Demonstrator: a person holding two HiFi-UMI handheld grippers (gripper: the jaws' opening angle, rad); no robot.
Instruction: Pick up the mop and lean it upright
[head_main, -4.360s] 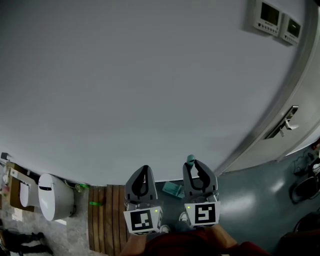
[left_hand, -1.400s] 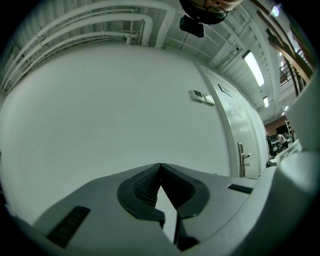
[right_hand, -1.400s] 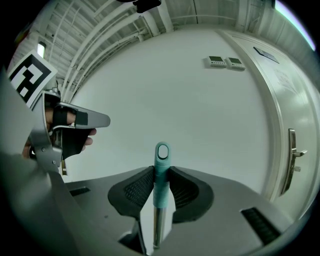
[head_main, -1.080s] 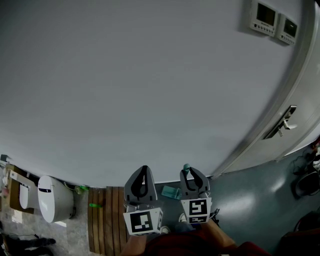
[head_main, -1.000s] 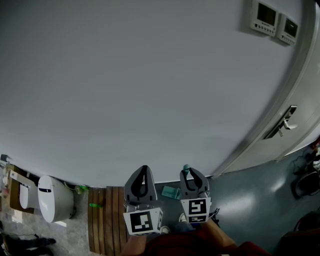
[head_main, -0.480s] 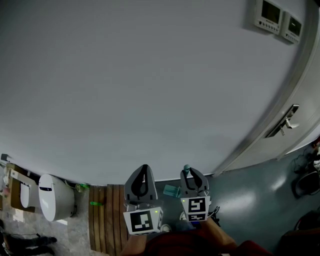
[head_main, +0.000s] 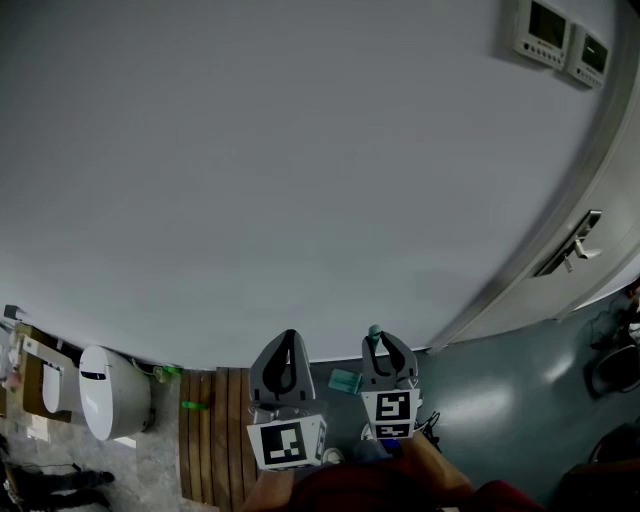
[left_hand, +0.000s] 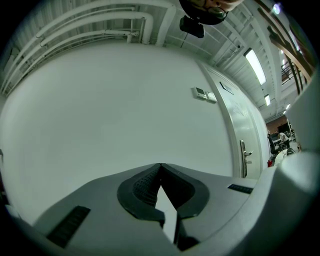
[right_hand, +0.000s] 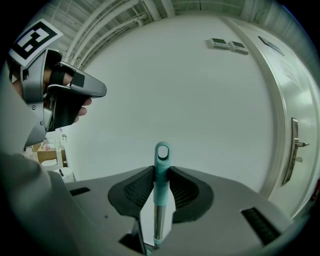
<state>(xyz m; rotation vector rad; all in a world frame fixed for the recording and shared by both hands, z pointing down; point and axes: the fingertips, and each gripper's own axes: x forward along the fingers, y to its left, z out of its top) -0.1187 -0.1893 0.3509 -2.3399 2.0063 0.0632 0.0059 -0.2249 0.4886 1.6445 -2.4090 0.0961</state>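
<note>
The mop handle's teal end, with a hanging hole, stands upright between my right gripper's pads, and its metal shaft runs down below them. That gripper is shut on the handle. In the head view the teal tip pokes up from the right gripper, close to the grey wall. A teal piece on the floor below looks like the mop's head. My left gripper is beside it, shut and empty, and the same left gripper hangs at the upper left of the right gripper view.
A white door with a lever handle stands to the right, with two wall panels above it. A white toilet-like unit and a wooden slatted mat lie at the lower left. Dark items sit on the floor at far right.
Since several seconds ago my right gripper has sunk a little and shifted slightly left with the mop handle in it. Over the last second both grippers barely move.
</note>
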